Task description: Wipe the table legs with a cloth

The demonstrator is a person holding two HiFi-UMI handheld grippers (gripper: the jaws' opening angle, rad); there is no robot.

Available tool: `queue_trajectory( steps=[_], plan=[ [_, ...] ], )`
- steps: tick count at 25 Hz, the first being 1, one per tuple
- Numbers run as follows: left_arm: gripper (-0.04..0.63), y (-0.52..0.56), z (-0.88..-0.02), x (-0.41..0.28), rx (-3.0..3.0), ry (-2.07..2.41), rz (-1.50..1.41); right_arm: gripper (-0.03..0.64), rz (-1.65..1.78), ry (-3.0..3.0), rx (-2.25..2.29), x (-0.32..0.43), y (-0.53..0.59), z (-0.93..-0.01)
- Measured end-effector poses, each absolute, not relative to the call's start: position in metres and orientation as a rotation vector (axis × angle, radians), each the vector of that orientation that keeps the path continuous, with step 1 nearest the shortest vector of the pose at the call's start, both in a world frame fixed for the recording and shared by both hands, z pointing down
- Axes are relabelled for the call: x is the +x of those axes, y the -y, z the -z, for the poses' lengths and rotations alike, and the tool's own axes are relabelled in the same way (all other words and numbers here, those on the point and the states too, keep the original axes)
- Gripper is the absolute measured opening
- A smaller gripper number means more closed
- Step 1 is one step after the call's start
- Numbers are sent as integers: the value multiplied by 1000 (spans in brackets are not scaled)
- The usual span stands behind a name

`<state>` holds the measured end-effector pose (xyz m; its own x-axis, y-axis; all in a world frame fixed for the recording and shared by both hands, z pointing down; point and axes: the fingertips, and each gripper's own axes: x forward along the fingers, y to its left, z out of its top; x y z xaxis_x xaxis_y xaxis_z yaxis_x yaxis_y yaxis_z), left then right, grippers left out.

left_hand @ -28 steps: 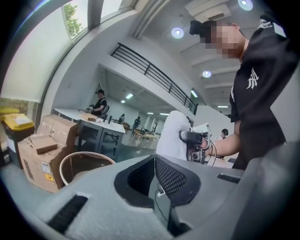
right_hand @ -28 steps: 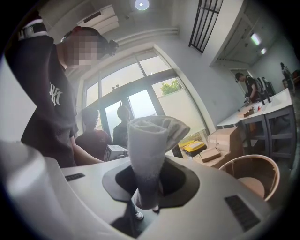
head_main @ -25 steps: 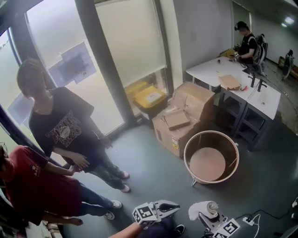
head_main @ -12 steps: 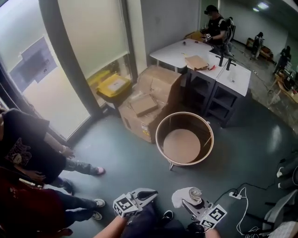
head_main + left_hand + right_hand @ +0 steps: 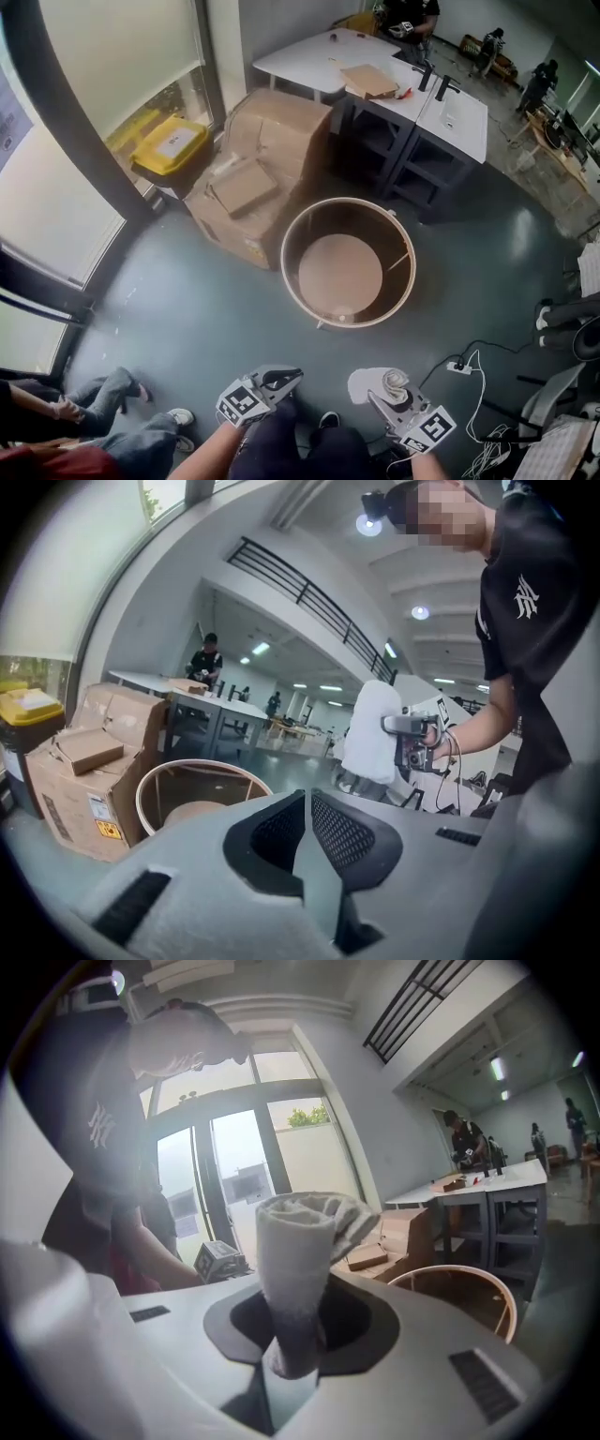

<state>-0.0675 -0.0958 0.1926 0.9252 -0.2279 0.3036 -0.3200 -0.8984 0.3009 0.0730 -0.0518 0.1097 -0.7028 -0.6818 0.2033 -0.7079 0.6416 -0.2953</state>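
- Head view: round table (image 5: 287, 274) stands on the floor, straight ahead of both grippers and apart from them. Rim faces up; the thin legs beneath are mostly hidden. Right gripper (image 5: 386, 394) holds the cloth (image 5: 368, 382). Left gripper (image 5: 287, 376) is beside it, about as far from the near rim.
- Left gripper view: jaws pressed together, nothing btwn them. Table rim ahead and to the left; cloth off to the right.
- Right gripper view: jaws pinch the rolled cloth, which stands upright out of them. Table ahead-right and lower.
- Judgement: the cloth arm needs to go fwd and down. The legs prob. run vertical, so wipe along them.
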Motion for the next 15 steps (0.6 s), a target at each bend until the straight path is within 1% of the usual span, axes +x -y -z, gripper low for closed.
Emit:
queue_trajectory(
  steps=[7, 11, 15],
  plan=[
    [8, 138, -325, -42, 2750, 357, -490, 74, -530, 2750, 1100, 87, 91, -226],
    [8, 154, -405, -29, 2760, 383, -498, 74, -486, 2775, 1029, 99, 103, -311],
    [8, 164, -464, -27, 2810, 439, -464, 74, -469, 2784, 939, 100, 109, -392]
  ],
)
